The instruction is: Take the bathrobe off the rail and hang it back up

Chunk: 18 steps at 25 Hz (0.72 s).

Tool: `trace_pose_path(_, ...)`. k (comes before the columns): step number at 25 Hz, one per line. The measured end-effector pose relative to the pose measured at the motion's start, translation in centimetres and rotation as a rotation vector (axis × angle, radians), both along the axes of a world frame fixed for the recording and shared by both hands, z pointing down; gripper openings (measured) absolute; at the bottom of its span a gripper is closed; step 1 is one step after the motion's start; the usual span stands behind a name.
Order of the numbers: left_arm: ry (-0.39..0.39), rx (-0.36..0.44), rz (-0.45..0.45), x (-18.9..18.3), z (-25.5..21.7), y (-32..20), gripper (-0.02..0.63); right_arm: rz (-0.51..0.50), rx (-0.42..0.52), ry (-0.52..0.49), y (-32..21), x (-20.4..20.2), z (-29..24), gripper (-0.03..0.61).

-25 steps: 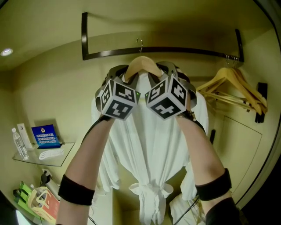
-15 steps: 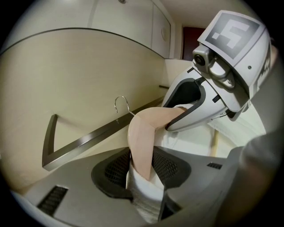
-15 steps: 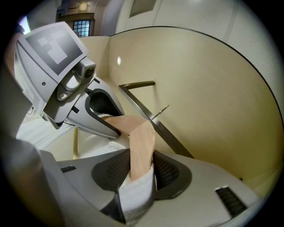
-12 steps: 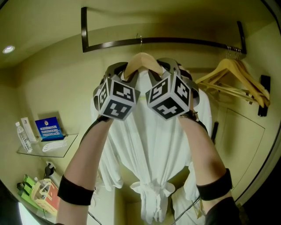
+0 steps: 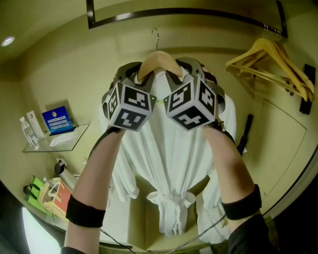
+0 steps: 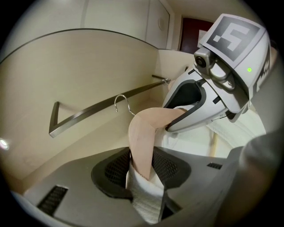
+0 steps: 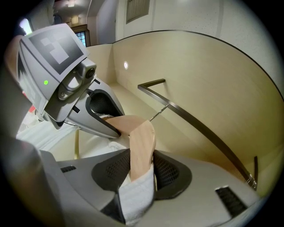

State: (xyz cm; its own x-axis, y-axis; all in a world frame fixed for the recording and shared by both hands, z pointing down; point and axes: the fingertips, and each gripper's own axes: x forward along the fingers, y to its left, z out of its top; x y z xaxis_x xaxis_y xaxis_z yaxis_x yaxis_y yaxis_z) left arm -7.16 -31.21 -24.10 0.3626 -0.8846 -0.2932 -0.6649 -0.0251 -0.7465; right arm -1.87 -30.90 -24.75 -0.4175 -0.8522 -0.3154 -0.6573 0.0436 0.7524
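Beige closet alcove — bathrobe [image 5: 169, 158] on its wooden hanger [image 5: 158, 60] sits clear below the rail [image 5: 184, 11], left tongs [image 6: 142, 165] and right tongs [image 7: 142, 166] each clenched on a hanger shoulder — removal looks done, rehanging yet to do.

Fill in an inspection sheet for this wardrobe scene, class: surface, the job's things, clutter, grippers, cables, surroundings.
surface: glass shelf on the left wall, bearing a water bottle and a blue card.
job's things: white bathrobe on a wooden hanger; its hook is clear below the rail.
clutter: spare hangers at the rail's right end; colourful box low at left.
grippers: left hand-held gripper and right hand-held gripper are each shut on one shoulder of the wooden hanger, with robe cloth pinched too.
cables: thin dark cable below the right forearm.
surroundings: beige alcove walls, one ceiling light.
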Motion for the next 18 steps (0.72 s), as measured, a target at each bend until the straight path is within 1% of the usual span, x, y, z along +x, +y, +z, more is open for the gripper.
trace_pose_path(11, 0.014, -0.056, -0.111, -0.3, 8.3, 1.3, 0.147, -0.109, -0.071, 0.002, 0.7, -0.2, 8.3, 0.167)
trace_pose_path(14, 0.018, -0.082, -0.147, -0.4, 11.2, 2.2, 0.147, -0.15, -0.096, 0.009, 1.4, -0.3, 11.2, 0.167)
trace_pose_path(18, 0.028, -0.125, -0.166, -0.2, 15.0, 2.4, 0.147, -0.176, -0.136, 0.017, 1.5, -0.1, 14.9, 0.167)
